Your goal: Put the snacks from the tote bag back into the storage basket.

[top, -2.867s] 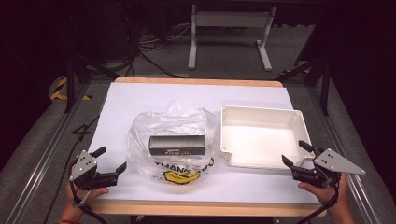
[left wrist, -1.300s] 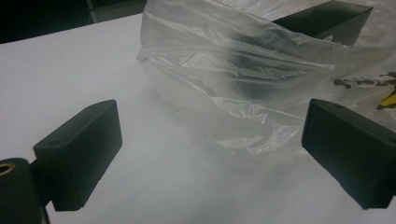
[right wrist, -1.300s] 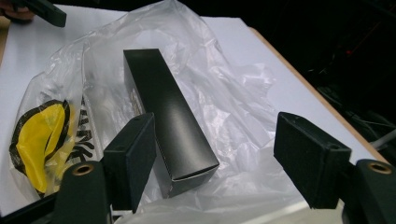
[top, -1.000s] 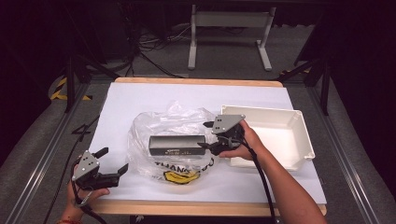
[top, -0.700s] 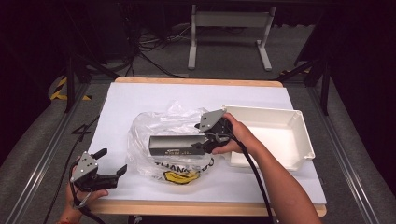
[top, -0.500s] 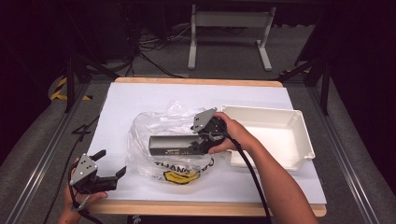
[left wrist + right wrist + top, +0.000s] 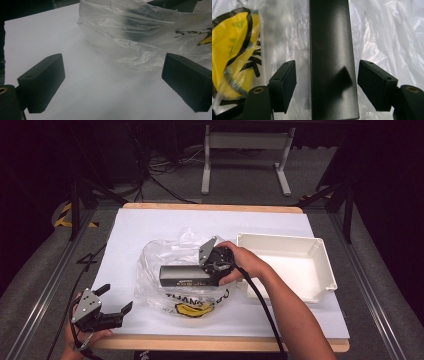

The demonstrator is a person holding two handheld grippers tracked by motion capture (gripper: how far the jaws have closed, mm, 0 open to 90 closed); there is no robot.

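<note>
Since the box [image 7: 186, 276] looks rigid and smooth, we set the right gripper's [image 7: 325, 82] wide jaws across its narrow end; the left gripper's [image 7: 114, 306] jaws idle wide apart.

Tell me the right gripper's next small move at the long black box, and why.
Probably close the jaws. The right gripper stands open, one jaw either side of the long black box lying in the clear plastic bag, with gaps showing on both sides, so it isn't gripped yet.

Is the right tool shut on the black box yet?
Open. In the right gripper view the right tool straddles the black box, with a gap visible between each jaw and the box's sides.
</note>
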